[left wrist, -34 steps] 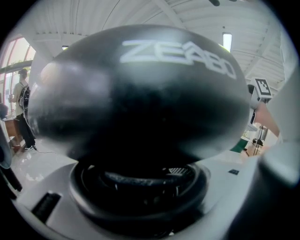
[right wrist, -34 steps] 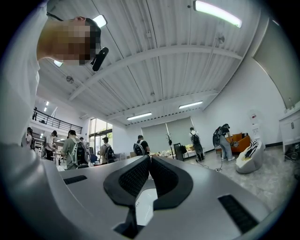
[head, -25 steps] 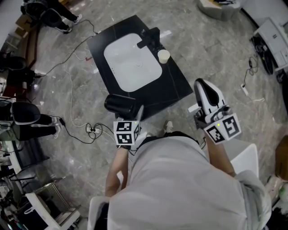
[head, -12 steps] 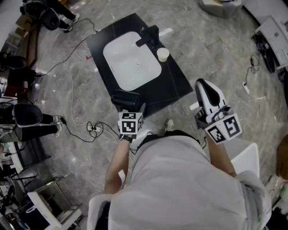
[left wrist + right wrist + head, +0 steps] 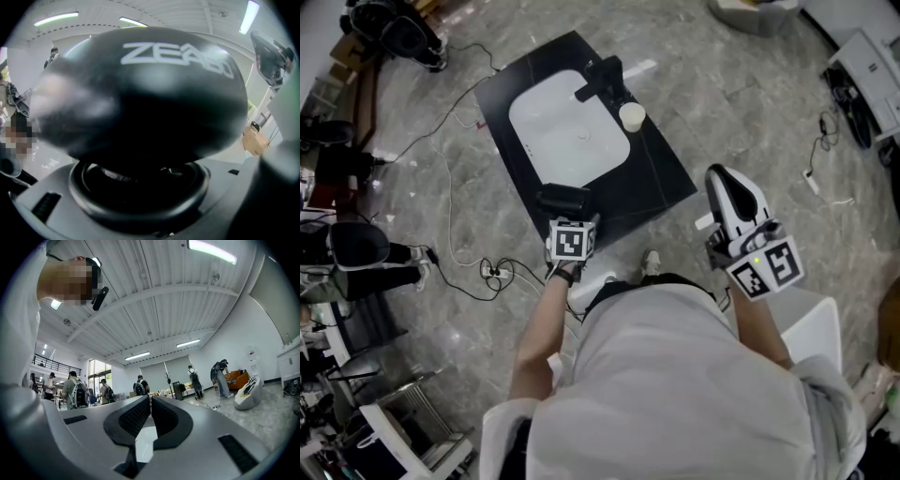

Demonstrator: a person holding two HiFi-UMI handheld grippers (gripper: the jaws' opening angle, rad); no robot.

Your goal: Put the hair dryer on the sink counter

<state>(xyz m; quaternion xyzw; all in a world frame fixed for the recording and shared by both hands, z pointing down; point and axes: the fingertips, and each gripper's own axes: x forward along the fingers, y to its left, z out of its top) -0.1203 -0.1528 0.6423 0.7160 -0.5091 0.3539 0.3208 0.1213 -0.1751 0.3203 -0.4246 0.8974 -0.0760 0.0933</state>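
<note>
Nearest the person's body, the right gripper was held up at the side, its jaws closed together on nothing. Farther out, the left gripper was clamped on the black hair dryer, whose rounded body filled that gripper's own view. The dryer sat just past the left gripper's tips, over the near edge of the black sink counter; contact could not be judged. Beyond lay the white basin, then the black faucet and a white cup.
</note>
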